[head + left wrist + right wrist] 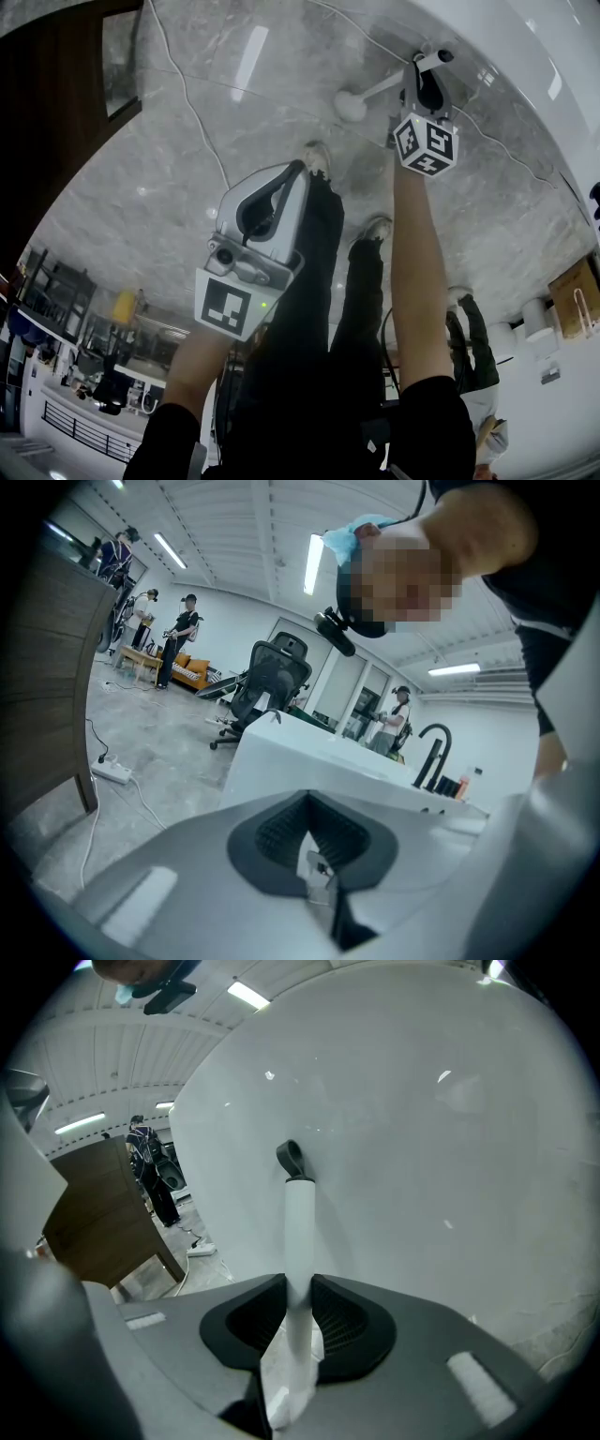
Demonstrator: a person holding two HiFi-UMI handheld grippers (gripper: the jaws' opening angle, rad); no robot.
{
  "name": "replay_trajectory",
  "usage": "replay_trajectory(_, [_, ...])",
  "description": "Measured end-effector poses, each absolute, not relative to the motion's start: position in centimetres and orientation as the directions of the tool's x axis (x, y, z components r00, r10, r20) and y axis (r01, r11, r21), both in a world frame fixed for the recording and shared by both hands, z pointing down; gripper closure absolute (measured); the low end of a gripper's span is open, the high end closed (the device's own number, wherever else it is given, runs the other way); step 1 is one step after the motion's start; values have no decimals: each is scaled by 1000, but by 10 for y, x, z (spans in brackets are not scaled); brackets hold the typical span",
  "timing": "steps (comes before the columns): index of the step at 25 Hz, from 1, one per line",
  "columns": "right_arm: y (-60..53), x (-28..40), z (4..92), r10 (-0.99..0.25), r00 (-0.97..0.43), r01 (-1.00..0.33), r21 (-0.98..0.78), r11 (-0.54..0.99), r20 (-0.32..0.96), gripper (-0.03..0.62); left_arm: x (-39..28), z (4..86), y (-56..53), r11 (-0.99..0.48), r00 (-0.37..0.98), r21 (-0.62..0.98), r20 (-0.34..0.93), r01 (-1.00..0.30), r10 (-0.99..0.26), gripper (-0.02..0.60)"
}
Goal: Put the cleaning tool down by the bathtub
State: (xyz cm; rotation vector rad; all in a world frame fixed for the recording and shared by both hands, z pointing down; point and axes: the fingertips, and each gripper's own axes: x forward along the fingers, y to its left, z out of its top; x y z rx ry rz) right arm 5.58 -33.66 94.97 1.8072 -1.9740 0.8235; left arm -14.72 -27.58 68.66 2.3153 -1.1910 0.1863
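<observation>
Standing over grey marble floor, the person has the white bathtub along the floor's upper-right edge. Its wall fills the right gripper view, so that arm is already reaching to the drop spot.

The left gripper is held back mid-floor. Its jaws are together with nothing between them, likely just kept clear.

The right gripper is clamped on the cleaning tool. Its white handle runs between the pads, dark hang loop toward the tub. The round head is low near the tub's base; can't tell if it touches the floor. The grip probably holds until the head rests. The tool is not yet released.

Writing: none readable. There are only black-and-white square markers on both cubes, no brand.
</observation>
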Motion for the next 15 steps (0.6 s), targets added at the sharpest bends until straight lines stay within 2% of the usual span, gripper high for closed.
replay_trajectory(15, [-321,56,943,-768,-139,-980,-196,18,625,441,-145,669,-261,-457,579,379,337,-805,-742,575])
